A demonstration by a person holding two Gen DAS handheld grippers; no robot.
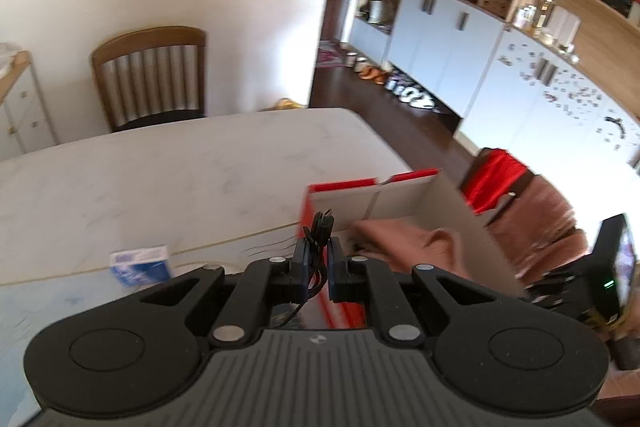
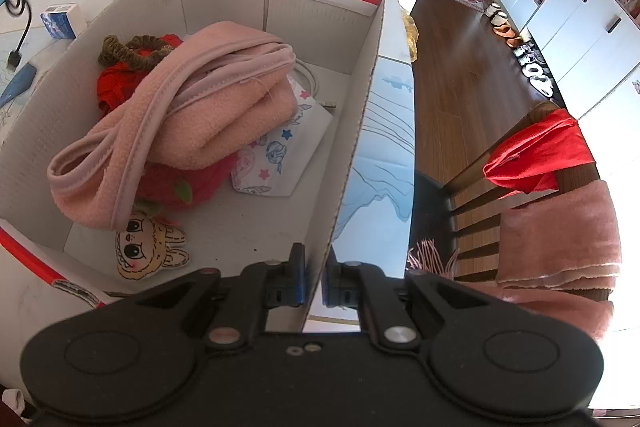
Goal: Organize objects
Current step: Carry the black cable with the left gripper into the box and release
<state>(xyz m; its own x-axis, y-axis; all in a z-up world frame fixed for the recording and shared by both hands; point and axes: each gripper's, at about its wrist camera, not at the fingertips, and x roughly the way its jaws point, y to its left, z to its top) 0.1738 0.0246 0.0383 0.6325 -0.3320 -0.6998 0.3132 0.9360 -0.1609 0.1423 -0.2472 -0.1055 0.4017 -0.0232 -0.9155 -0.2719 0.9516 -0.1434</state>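
Observation:
My left gripper is shut on a bunched black cable, whose plug sticks up above the pads; it hangs above the table just left of the red-and-white cardboard box. The same black cable shows at the far left of the right wrist view, dangling over the table. My right gripper is shut on the box's right wall. Inside lie a pink towel, red cloth, a brown scrunchie, a pony-print pouch and a cartoon tiger patch.
A small blue-and-white carton stands on the white table, also visible as the carton. A wooden chair stands behind the table. Another chair with red cloth and a pink towel sits right of the table.

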